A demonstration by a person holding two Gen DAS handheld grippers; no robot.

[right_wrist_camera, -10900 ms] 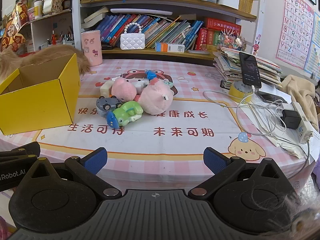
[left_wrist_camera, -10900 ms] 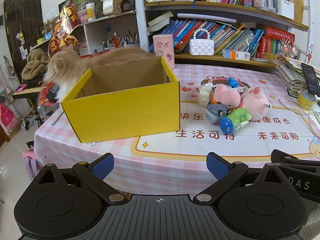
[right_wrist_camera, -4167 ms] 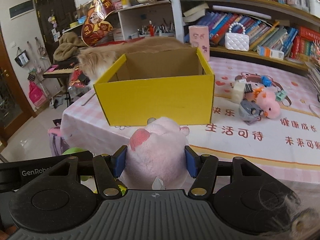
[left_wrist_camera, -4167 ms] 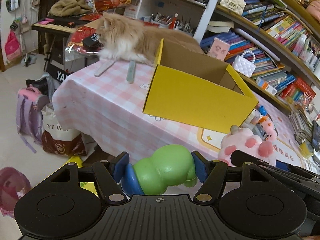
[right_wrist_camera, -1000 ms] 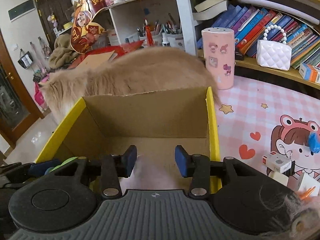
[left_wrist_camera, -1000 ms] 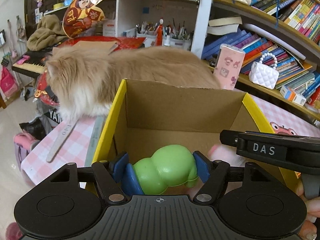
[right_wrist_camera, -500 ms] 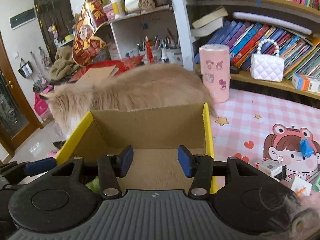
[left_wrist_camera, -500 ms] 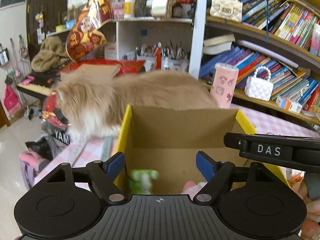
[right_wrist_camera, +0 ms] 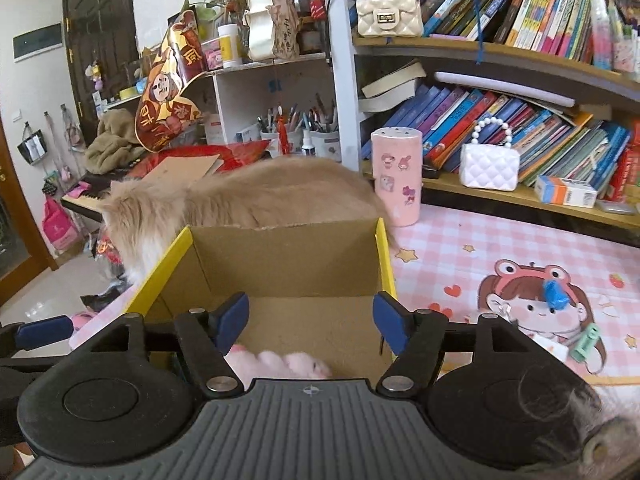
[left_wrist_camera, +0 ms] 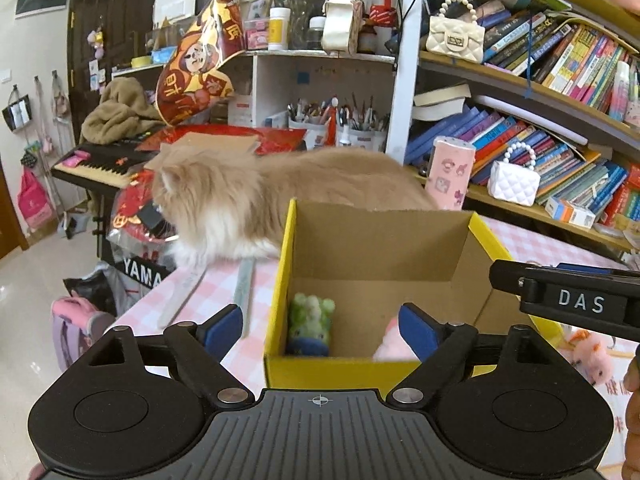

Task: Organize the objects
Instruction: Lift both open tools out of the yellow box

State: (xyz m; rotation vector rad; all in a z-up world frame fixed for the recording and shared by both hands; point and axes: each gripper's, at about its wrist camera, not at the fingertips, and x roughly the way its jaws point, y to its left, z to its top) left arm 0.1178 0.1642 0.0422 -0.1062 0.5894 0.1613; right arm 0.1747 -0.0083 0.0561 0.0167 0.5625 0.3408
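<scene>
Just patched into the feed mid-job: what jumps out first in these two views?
A long-haired ginger cat stands on the table right behind the yellow box, facing left. Inside the box lie a green toy at the left wall and a pink plush nearer the front. Both the left gripper and right gripper hang over the box, jaws opening, nothing between them.

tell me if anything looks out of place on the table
Yes: a fluffy cat stands on the table right behind the yellow box, where the green toy and pink plush lie.
</scene>
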